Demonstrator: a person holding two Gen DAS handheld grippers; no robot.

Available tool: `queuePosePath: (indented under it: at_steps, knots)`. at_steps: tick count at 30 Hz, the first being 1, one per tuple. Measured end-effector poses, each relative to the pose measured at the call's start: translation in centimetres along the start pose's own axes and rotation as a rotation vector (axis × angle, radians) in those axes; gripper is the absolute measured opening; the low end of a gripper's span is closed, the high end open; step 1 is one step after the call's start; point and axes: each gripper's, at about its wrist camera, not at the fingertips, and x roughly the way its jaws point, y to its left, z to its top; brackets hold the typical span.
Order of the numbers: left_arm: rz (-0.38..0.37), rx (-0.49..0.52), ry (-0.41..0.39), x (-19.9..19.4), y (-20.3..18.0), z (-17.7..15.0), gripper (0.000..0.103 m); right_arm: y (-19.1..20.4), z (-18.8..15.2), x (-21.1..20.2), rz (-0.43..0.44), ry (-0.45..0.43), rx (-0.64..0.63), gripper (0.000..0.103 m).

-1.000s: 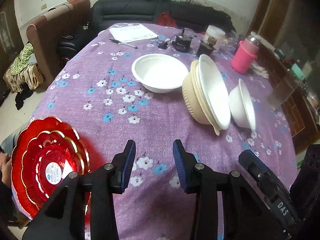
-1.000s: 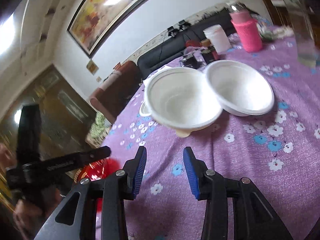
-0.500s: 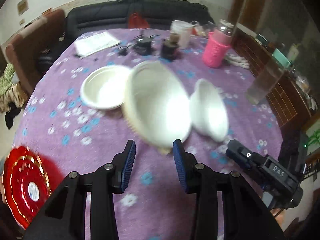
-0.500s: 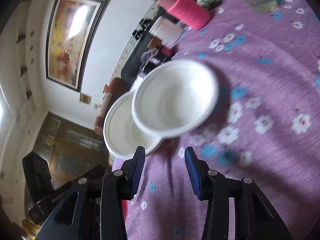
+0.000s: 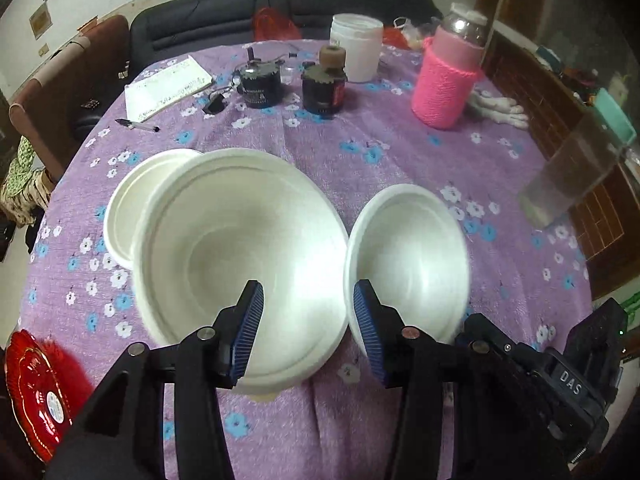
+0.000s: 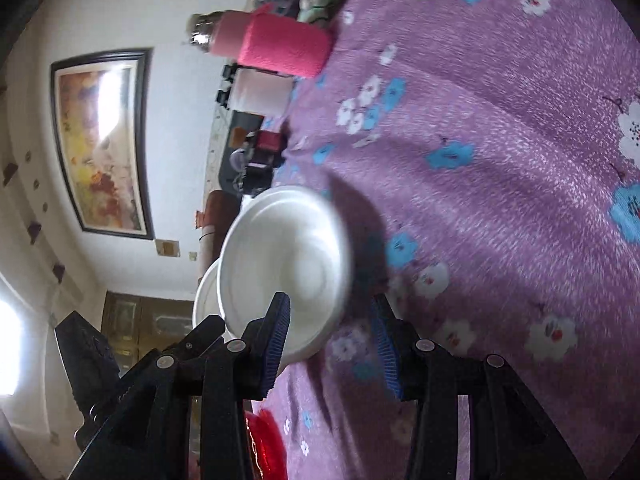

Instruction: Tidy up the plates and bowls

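Three white bowls sit on the purple flowered tablecloth (image 5: 400, 152). In the left wrist view a large bowl (image 5: 240, 256) is in the middle, a second one (image 5: 128, 200) lies partly behind it at left, and a smaller tilted bowl (image 5: 408, 256) is at right. My left gripper (image 5: 308, 336) is open over the large bowl's near rim. My right gripper (image 6: 330, 344) is open at the small bowl (image 6: 284, 264), whose near rim lies between the fingers. Red plates (image 5: 36, 392) are stacked at the table's near left edge.
At the far side stand a pink-sleeved bottle (image 5: 448, 80), a white tub (image 5: 356, 52), two black devices (image 5: 324, 88), a notepad (image 5: 168, 88) and a pen. A clear container (image 5: 576, 176) stands at the right edge. The other gripper's body (image 5: 560, 384) shows lower right.
Both grippers have moved forward toward the bowls, which now fill the views. The right wrist view has rolled strongly sideways. Both stay open.
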Motion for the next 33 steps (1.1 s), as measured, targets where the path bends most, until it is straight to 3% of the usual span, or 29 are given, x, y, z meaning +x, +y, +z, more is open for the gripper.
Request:
queuePosePath:
  at_steps: [12,19,23,30,33]
  knots:
    - [0.057,-0.001,-0.003,0.6,-0.2,0.7,0.045,-0.3,1.5,1.5,0.005,0.0,0.021,0.044]
    - [0.101,-0.032,-0.005,0.9,0.7,1.2,0.045,0.3,1.1,1.5,-0.021,-0.02,-0.041,0.043]
    - [0.09,-0.031,0.035,2.5,-0.1,1.1,0.045,0.6,1.0,1.6,-0.037,-0.023,-0.065,0.043]
    - [0.098,-0.026,0.033,3.2,-0.9,0.9,0.045,0.9,1.0,1.8,-0.074,-0.036,-0.107,0.041]
    - [0.118,-0.009,0.045,3.5,-1.2,0.9,0.045,0.9,1.1,1.9,-0.095,-0.042,-0.118,0.03]
